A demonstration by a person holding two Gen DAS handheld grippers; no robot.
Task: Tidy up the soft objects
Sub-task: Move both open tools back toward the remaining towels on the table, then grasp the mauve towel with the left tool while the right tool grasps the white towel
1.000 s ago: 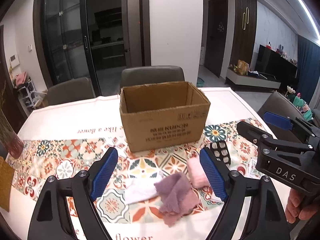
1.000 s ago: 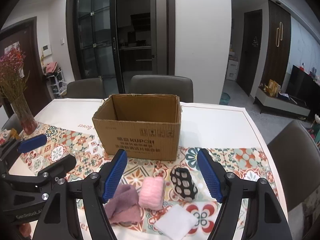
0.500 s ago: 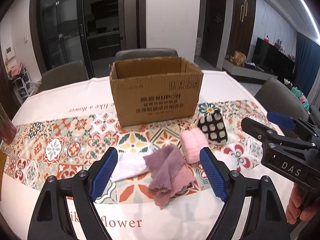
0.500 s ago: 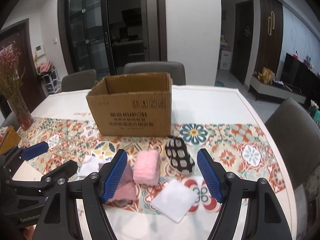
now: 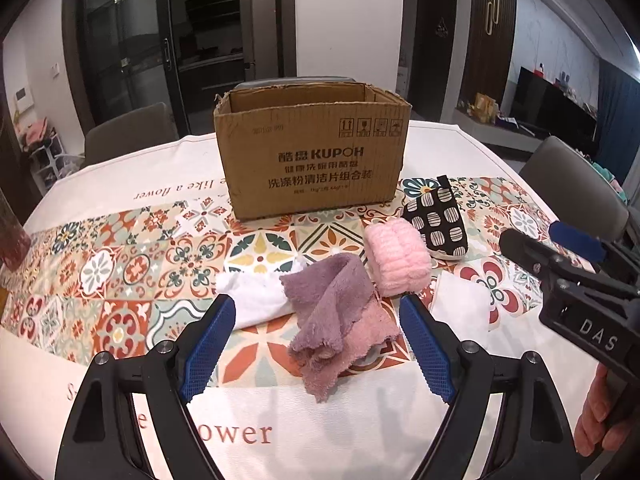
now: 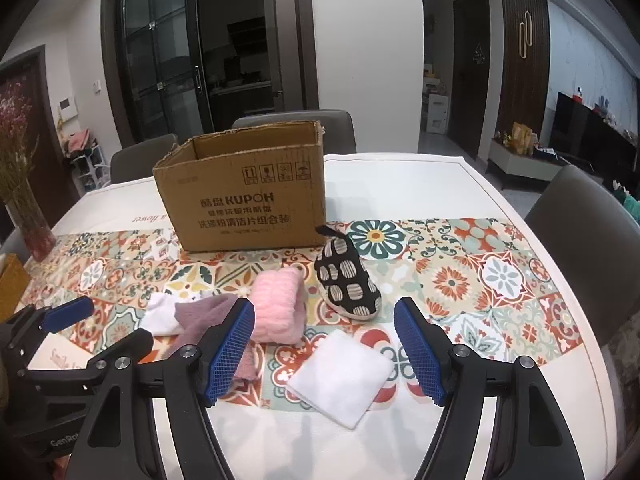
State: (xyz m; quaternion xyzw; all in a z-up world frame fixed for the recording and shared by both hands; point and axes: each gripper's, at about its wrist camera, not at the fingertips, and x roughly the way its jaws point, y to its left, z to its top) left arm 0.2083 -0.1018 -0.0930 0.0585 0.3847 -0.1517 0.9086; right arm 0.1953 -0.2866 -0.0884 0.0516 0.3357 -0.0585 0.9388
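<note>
Both grippers hang with jaws wide and empty, the left gripper framing the purple cloth at lower centre, the right gripper framing the white cloth, apparently ready to fill the open box behind.

Dim indoor light, sharp focus, strong fisheye bending, dark vignetted corners

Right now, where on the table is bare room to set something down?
Free: the cloth left of the box, and right of the spotted pouch. Crowded: in front of the box, among purple towel, pink roll and white cloths.
</note>
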